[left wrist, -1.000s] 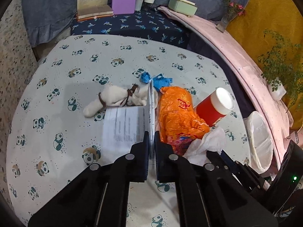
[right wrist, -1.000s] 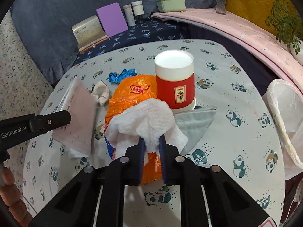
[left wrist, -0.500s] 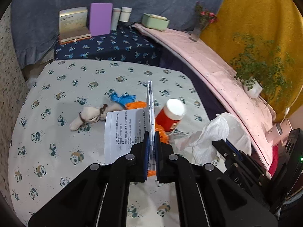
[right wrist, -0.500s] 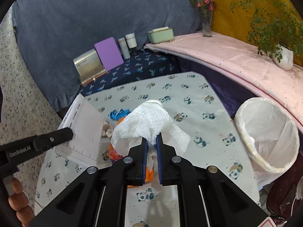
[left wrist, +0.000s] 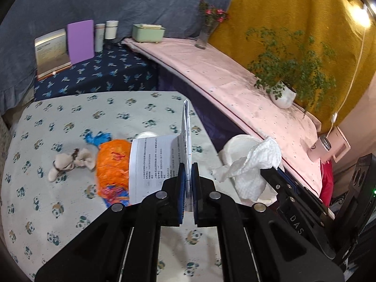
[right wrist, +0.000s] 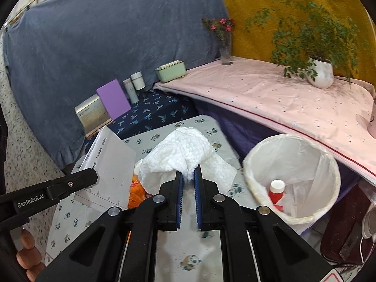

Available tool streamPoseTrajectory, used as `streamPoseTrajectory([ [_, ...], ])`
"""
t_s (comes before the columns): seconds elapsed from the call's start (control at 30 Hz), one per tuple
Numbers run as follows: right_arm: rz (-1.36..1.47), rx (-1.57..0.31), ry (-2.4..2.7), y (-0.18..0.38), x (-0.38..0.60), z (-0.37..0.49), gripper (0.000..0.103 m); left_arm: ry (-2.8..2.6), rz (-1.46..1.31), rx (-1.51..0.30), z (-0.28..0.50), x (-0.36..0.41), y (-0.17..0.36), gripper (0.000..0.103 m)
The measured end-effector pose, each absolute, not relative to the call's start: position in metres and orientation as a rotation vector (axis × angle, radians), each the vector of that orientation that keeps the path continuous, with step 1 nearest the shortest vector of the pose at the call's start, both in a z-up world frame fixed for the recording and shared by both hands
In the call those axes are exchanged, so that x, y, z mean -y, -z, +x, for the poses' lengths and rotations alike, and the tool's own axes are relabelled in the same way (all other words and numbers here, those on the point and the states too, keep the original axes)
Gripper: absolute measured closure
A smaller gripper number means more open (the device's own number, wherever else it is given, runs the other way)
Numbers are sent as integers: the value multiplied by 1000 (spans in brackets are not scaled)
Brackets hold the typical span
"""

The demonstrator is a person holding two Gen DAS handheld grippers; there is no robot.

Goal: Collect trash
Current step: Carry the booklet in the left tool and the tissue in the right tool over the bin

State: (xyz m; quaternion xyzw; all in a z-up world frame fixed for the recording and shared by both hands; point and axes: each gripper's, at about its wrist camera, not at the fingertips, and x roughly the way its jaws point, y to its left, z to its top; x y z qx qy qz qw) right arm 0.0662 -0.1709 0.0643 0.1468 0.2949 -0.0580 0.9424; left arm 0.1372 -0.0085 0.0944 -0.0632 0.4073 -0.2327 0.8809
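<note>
I hold both grippers raised above the panda-print table [left wrist: 70,122]. My left gripper [left wrist: 187,176] clamps a printed paper sheet [left wrist: 155,164]; my right gripper [right wrist: 187,178] pinches a crumpled white tissue [right wrist: 181,150], just left of the lined trash bin [right wrist: 305,155], where a red bottle [right wrist: 276,191] lies. An orange wrapper [left wrist: 112,162] lies on the table below.

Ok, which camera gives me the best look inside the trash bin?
The right wrist view: it looks down into the lined trash bin, showing a red container at the bottom. The left wrist view shows only part of its rim, largely hidden behind the white paper towel.
</note>
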Motion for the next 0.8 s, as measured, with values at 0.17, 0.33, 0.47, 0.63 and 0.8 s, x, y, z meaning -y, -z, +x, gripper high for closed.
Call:
streamPoseTrajectory([
  [0.17, 325, -585, 174, -65, 205, 55, 94, 546, -103, -847, 137, 47, -98, 98],
  [0.33, 360, -569, 237, -63, 242, 43, 94, 615, -70, -839, 137, 91, -103, 98],
  [0.47, 380, -564, 286, -60, 268, 35, 94, 681, -54, -845, 138, 124, -103, 98],
  [0.63, 412, -564, 341, -53, 299, 26, 94, 761, -42, -858, 144, 164, -96, 98],
  [0.8, 432, -575, 379, -44, 324, 25, 94, 807, -15, -874, 148, 198, -86, 98],
])
